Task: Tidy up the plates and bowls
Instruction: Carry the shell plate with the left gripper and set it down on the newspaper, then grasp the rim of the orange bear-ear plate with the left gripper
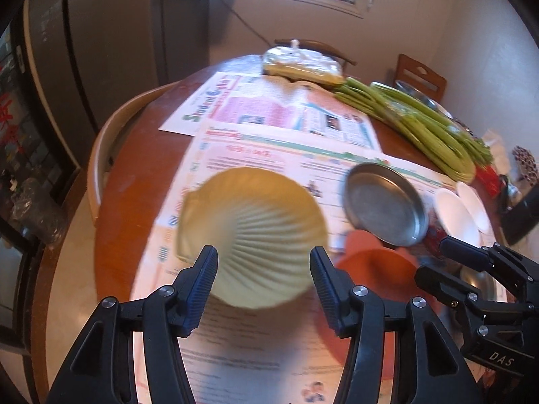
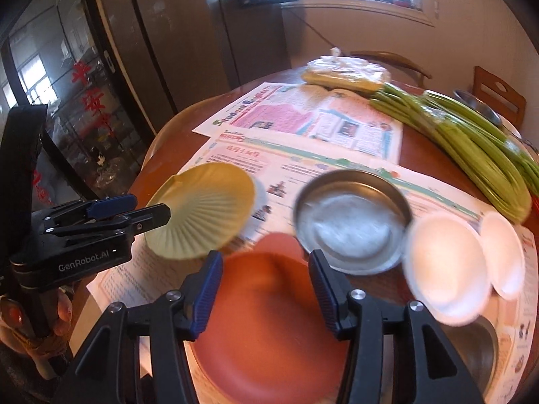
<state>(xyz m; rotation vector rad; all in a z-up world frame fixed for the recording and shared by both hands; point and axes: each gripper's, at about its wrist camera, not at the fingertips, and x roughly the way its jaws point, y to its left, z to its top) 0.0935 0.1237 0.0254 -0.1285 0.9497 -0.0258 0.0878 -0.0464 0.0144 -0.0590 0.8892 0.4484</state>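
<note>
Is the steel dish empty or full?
Empty. The steel dish shows only its bare shiny bottom in the right wrist view, nothing inside.

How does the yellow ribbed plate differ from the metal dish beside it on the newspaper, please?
The yellow ribbed plate is pale plastic-looking with fan-like grooves, while the metal dish is smooth, grey and shiny. The yellow plate is shallow and tilted, at the left gripper; the metal dish has a raised upright wall and no gripper touches it. Both are round and empty.

Left tongs [image 1: 262, 269] gape wide at the bottom centre of their own view; right tongs [image 2: 265, 274] likewise spread apart; a hand [image 2: 50, 316] grips the left handle at lower left.
</note>
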